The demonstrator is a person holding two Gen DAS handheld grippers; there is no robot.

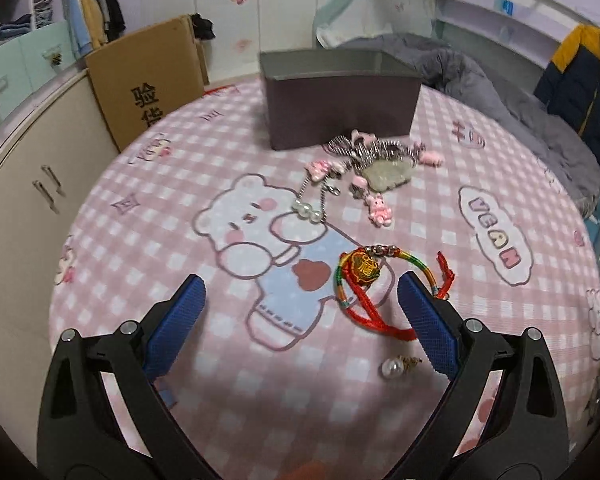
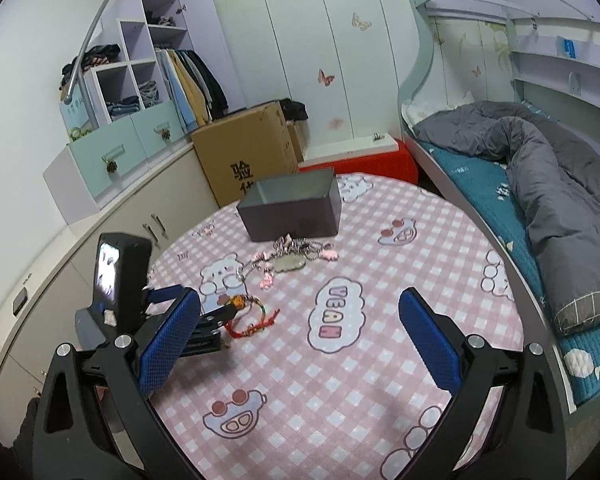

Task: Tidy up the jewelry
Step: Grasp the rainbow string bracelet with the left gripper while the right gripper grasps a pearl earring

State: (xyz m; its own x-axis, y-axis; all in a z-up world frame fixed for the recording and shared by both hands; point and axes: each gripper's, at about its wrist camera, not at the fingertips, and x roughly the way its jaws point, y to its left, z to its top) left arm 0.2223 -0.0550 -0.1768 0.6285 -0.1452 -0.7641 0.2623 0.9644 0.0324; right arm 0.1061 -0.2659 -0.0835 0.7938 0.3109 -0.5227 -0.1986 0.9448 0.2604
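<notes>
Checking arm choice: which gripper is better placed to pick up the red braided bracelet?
Left. The left gripper hangs open right over the red braided bracelet, which lies beside one blue finger. The right gripper is open too but well off to the side.

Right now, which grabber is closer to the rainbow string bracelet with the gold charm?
The left gripper. Its open jaws sit right at the rainbow string bracelet with the gold charm, one jaw beside it. The right gripper hangs open farther back, away to the bracelet's right.

Bedroom: white wardrobe (image 2: 320,60), bunk bed (image 2: 520,184), cardboard box (image 2: 248,152).
</notes>
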